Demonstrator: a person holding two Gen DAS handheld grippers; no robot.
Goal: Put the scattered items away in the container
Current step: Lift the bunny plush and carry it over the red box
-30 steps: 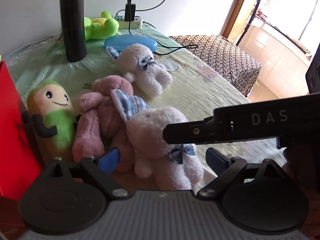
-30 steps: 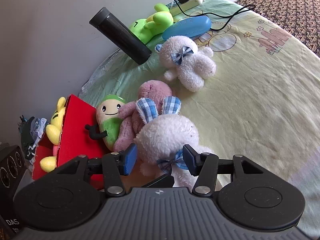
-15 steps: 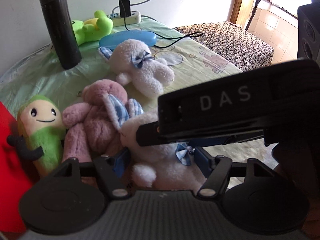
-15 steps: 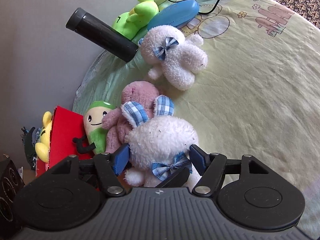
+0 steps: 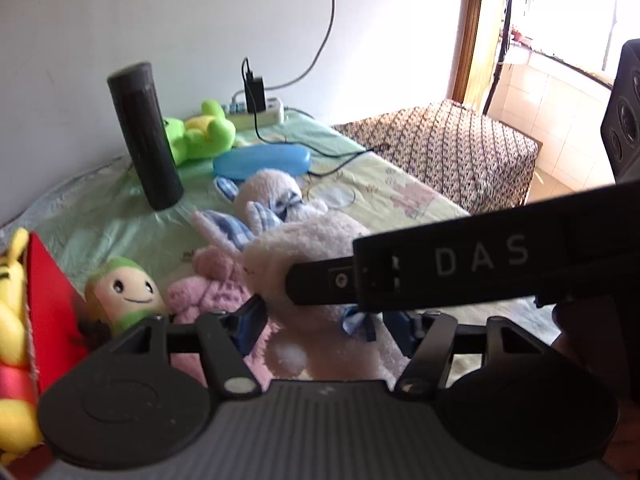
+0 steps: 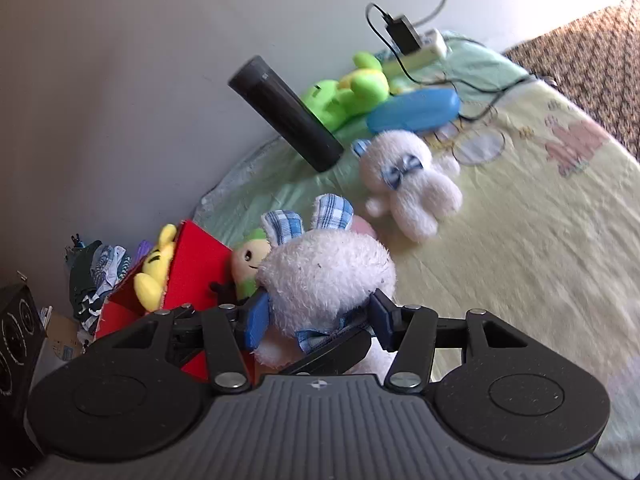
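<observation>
My right gripper (image 6: 318, 316) is shut on a white plush bunny (image 6: 326, 272) with blue plaid ears and holds it above the table. My left gripper (image 5: 326, 322) is shut on the same white plush bunny (image 5: 316, 256), and the right gripper's black body (image 5: 460, 264) crosses in front. A pink plush (image 5: 208, 288) and a green-capped plush (image 5: 124, 292) lie below, beside the red container (image 6: 192, 264). A yellow plush (image 6: 154, 272) sits in the container. A second white bunny (image 6: 408, 184) lies farther back.
A tall black flask (image 5: 146, 136), a bright green plush (image 5: 200, 132), a blue case (image 5: 262, 160) and a power strip with cables (image 5: 256, 110) stand at the back near the wall. The table's edge runs along the right, with a patterned bed (image 5: 452, 148) beyond.
Both grippers closed on the near white bunny and lifted it off the table. The views tilted up and shifted toward the red container.
</observation>
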